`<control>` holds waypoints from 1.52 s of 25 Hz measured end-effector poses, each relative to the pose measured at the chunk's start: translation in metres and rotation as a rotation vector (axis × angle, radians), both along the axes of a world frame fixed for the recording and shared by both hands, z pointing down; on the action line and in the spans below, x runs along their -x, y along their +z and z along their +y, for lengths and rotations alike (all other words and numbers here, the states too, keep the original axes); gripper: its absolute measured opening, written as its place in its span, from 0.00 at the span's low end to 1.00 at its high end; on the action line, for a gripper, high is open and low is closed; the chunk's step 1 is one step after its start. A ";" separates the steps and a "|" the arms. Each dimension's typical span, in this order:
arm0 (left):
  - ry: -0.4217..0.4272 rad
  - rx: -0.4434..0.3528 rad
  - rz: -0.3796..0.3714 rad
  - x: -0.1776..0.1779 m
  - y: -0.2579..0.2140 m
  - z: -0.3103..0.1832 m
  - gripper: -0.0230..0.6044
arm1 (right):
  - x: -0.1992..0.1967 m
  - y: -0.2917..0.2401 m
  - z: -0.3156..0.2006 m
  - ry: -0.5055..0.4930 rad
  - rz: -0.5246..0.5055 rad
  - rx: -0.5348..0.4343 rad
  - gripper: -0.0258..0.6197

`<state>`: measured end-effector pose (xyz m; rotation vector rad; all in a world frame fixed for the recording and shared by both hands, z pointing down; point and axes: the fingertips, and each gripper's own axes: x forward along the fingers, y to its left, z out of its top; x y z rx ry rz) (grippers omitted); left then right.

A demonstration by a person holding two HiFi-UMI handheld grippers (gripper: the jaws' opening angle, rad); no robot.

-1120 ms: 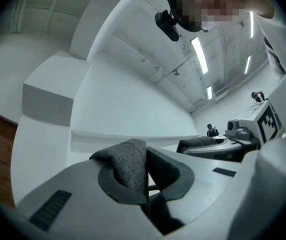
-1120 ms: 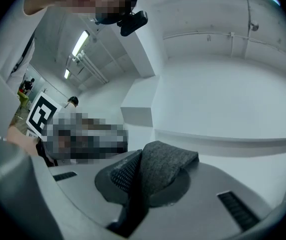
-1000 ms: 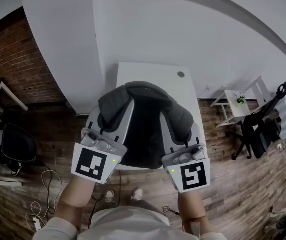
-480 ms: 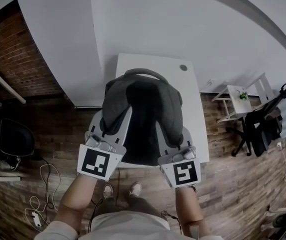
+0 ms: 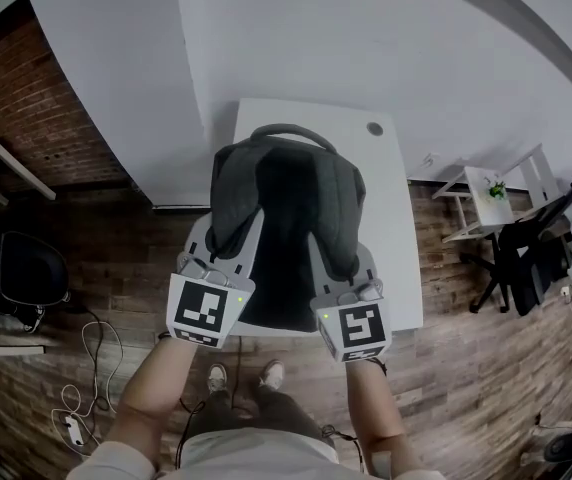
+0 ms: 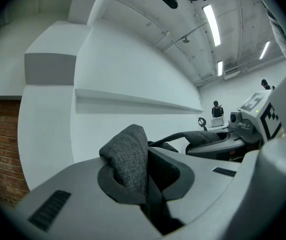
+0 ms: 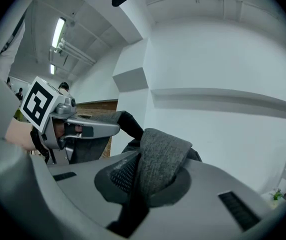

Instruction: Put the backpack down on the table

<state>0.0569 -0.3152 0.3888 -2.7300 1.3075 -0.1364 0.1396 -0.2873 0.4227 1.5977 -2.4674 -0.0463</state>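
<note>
Head view shows the backpack (image 5: 286,218) over the table (image 5: 394,230), left gripper (image 6: 145,194) and right gripper (image 7: 133,196) each clamped on a strap (image 6: 128,156); I'd lower both evenly until it sits flat.

The head view looks steeply down from above. The white rectangular table (image 5: 386,218) and the dark grey fabric backpack (image 5: 286,208) are at its centre, the left gripper (image 5: 228,253) at 7 o'clock and the right gripper (image 5: 341,268) at 5 o'clock. Each gripper view sits very close behind its own jaws and faces about level toward the white wall (image 6: 133,74). The left gripper view shows the right gripper at 3 o'clock, and the right gripper view shows the left gripper at 9 o'clock. All three views share the backpack.
</note>
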 end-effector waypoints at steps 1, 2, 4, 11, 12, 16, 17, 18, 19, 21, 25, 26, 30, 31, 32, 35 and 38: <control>-0.003 0.007 -0.012 -0.001 0.006 -0.003 0.10 | -0.001 0.002 -0.004 -0.002 -0.008 -0.011 0.12; -0.008 0.014 -0.024 -0.002 0.010 -0.006 0.10 | -0.002 0.006 -0.007 -0.001 -0.011 -0.002 0.12; -0.015 0.024 -0.038 -0.005 0.017 -0.011 0.10 | -0.006 0.017 -0.011 0.002 -0.011 0.037 0.12; -0.016 0.074 -0.066 -0.012 0.041 -0.027 0.10 | -0.014 0.030 -0.031 0.006 -0.073 0.047 0.12; -0.017 0.078 -0.068 -0.013 0.043 -0.029 0.10 | -0.014 0.031 -0.035 0.008 -0.077 0.044 0.12; -0.017 0.096 -0.088 -0.017 0.058 -0.039 0.11 | -0.016 0.038 -0.047 0.005 -0.068 0.052 0.12; -0.015 0.110 -0.092 -0.019 0.064 -0.041 0.11 | -0.015 0.041 -0.049 -0.001 -0.067 0.052 0.12; -0.012 0.127 -0.091 -0.020 0.070 -0.043 0.11 | -0.015 0.043 -0.052 -0.009 -0.066 0.053 0.12; -0.010 0.145 -0.088 -0.021 0.076 -0.046 0.11 | -0.016 0.046 -0.055 -0.018 -0.060 0.058 0.12; -0.010 0.173 -0.081 -0.024 0.087 -0.053 0.10 | -0.020 0.055 -0.062 -0.022 -0.043 0.074 0.12; -0.020 0.184 -0.087 -0.029 0.106 -0.067 0.10 | -0.025 0.074 -0.074 0.002 -0.027 0.079 0.12; -0.024 0.181 -0.093 -0.029 0.110 -0.069 0.10 | -0.026 0.079 -0.075 0.010 -0.019 0.079 0.12; -0.045 0.187 -0.108 -0.030 0.127 -0.078 0.11 | -0.028 0.090 -0.084 0.041 0.015 0.070 0.16; -0.049 0.193 -0.108 -0.029 0.130 -0.081 0.10 | -0.029 0.091 -0.086 0.047 0.019 0.067 0.20; -0.051 0.199 -0.108 -0.029 0.132 -0.083 0.11 | -0.030 0.093 -0.088 0.052 0.023 0.066 0.21; -0.054 0.220 -0.126 -0.032 0.140 -0.092 0.11 | -0.032 0.101 -0.096 0.059 0.040 0.073 0.24; -0.061 0.245 -0.142 -0.032 0.146 -0.103 0.11 | -0.033 0.109 -0.105 0.062 0.056 0.085 0.27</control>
